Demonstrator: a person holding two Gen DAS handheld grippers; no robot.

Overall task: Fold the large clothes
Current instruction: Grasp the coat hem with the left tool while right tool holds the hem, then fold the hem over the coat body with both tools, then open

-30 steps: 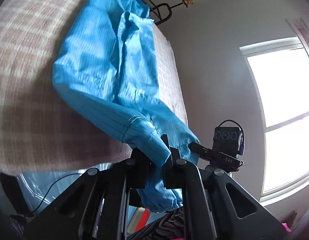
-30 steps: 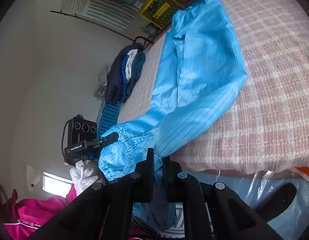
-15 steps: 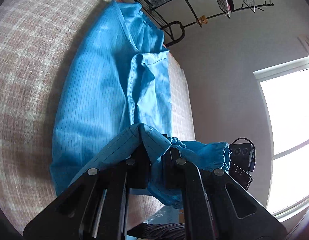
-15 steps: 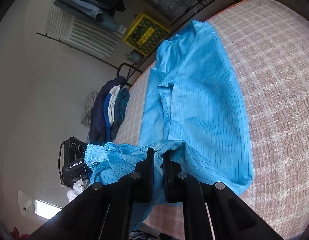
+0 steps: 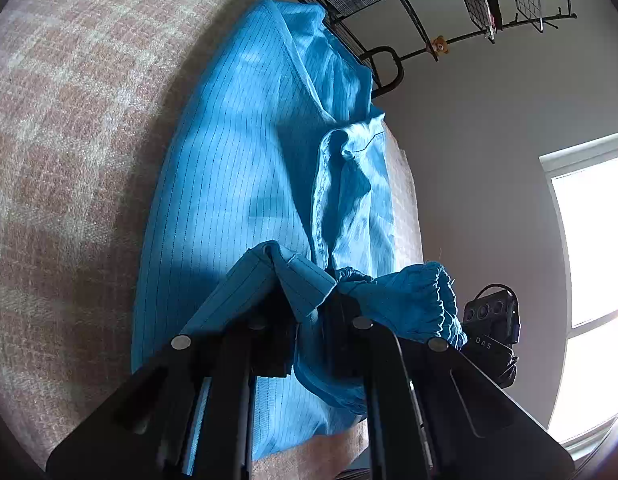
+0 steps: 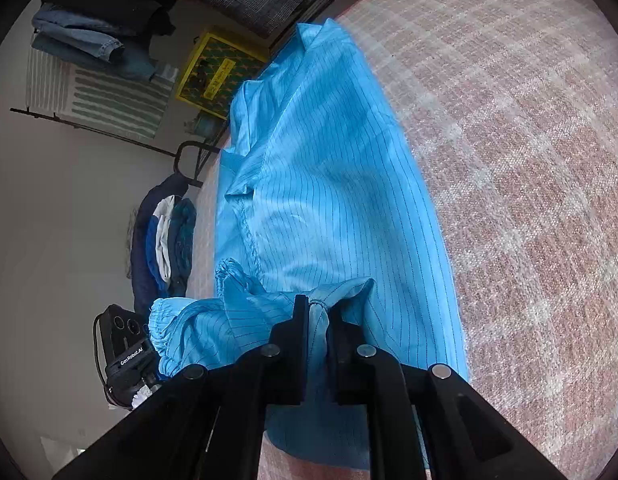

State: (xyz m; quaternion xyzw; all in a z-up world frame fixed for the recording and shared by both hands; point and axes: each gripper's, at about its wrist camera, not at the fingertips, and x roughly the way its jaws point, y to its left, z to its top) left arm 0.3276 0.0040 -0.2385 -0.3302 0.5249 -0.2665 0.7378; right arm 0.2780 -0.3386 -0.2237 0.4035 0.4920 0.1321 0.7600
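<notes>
Jaws of our left gripper (image 5: 309,312) clench the blue garment (image 5: 245,184) on the checked bed (image 5: 69,120); our right gripper (image 6: 318,320) is opening around its fold. Next, we judge, comes smoothing the folded-over part flat.

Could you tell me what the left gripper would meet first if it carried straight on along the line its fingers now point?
Most likely the flat body of the blue garment spread on the checked bed cover. The left gripper already pinches a fold of that garment and points down over it; depth is hard to judge.
</notes>
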